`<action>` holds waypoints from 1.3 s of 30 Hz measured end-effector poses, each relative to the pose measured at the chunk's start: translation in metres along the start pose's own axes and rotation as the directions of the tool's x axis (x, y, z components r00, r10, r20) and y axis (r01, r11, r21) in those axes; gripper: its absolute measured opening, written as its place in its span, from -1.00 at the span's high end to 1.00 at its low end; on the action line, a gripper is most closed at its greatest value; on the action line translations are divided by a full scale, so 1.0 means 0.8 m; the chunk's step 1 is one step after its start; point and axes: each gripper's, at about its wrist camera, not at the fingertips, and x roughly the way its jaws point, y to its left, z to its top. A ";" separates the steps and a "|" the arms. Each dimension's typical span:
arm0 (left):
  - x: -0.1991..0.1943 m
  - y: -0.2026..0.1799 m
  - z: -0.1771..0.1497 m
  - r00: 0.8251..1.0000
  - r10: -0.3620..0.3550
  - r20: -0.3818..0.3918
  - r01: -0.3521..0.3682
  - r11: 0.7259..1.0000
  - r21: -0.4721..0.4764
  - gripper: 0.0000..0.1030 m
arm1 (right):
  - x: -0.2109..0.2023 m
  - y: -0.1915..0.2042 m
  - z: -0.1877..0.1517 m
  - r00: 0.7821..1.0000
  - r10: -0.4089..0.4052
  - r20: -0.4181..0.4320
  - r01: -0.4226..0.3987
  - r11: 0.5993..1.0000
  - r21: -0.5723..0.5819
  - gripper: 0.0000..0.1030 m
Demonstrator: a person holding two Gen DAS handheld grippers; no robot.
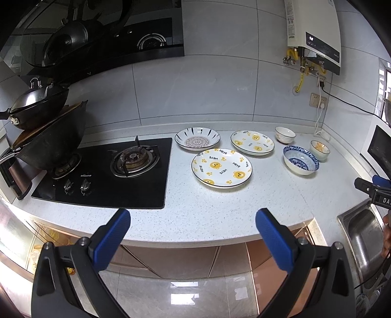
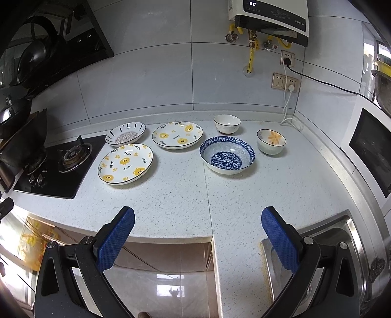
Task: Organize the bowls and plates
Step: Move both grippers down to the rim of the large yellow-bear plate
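Three plates and three bowls are spread over the speckled white countertop (image 2: 185,195), none stacked and none touching. The near bear-print plate (image 2: 125,163) is set closest to the front edge, just right of the black gas hob (image 2: 52,168). A second bear-print plate (image 2: 177,135) is placed behind it and to the right, and a plate with a grey medallion centre and dark rim strokes (image 2: 125,133) lies behind it on the left, beside the hob's back corner. To the right of the plates, the wide blue-patterned bowl (image 2: 227,154) is seen nearest the front; a small white bowl with a dark rim (image 2: 227,124) stands behind it near the wall, and a small bowl with an orange flower inside (image 2: 271,141) stands to its right, towards the corner.

The left gripper (image 1: 193,236) is held over the front edge of the counter with its blue-padded fingers wide apart and nothing between them. The right gripper (image 2: 198,236) is likewise spread and empty (its right finger hangs over the steel sink (image 2: 347,227)).

A dark wok (image 1: 55,144) is seen on the hob's left burner. A water heater (image 2: 270,18) is mounted on the tiled wall above.
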 end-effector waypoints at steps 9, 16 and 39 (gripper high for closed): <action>0.023 -0.005 0.009 1.000 -0.017 -0.011 0.017 1.000 0.002 -1.00 | 0.013 0.000 0.008 1.000 0.003 -0.004 -0.003 1.000 -0.004 -0.98; 0.087 0.022 0.026 0.994 -0.092 -0.059 0.090 0.995 -0.039 -1.00 | 0.053 0.035 0.026 0.999 0.006 -0.040 -0.007 1.000 -0.023 -0.98; 0.397 0.059 0.136 0.908 -0.300 -0.292 0.311 0.950 -0.010 -0.99 | 0.325 0.157 0.102 0.938 0.130 -0.321 -0.126 0.991 0.032 -0.98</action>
